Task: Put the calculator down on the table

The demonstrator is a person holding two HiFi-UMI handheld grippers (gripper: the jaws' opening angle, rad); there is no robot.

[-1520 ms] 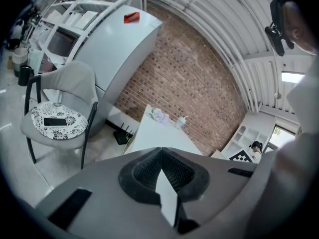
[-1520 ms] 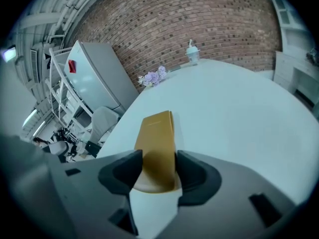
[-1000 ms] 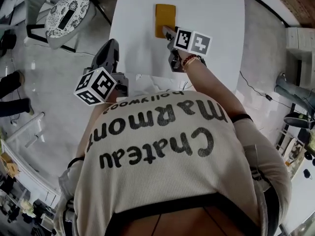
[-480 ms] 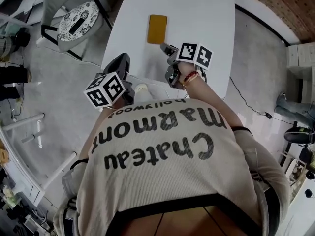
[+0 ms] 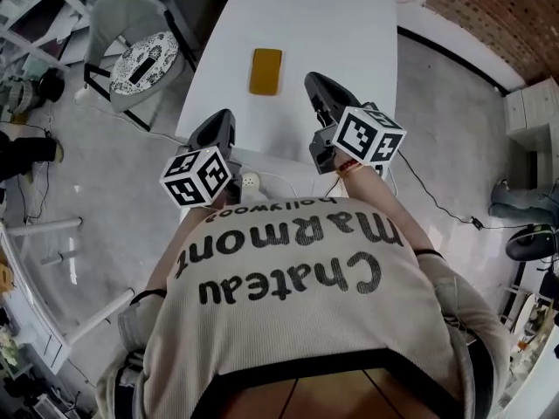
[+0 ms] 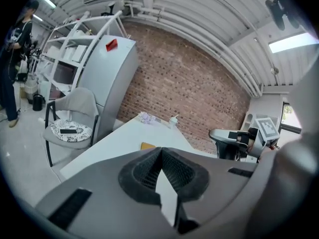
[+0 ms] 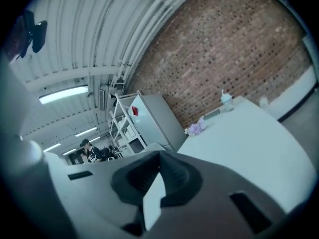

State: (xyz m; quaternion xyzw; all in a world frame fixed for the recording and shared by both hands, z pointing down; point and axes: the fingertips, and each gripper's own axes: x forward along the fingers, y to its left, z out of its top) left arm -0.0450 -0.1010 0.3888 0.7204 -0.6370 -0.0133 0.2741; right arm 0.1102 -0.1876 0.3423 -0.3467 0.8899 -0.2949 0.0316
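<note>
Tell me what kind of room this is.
Probably a lab or workshop-style workspace: a bare brick wall, open metal shelving, and a long white table with a chair beside it.

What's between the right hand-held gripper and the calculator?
Nothing: the head view shows only bare white table between the calculator and the right hand-held gripper, whose jaws have just closed on nothing.

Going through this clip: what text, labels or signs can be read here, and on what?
"Chateau Marmont" with smaller "hollywood": on the person's shirt, upside down in the head view.
Marker cubes: square patterns only, no words.
Red tag on the grey cabinet: too small to read.
Calculator: no print legible.
</note>
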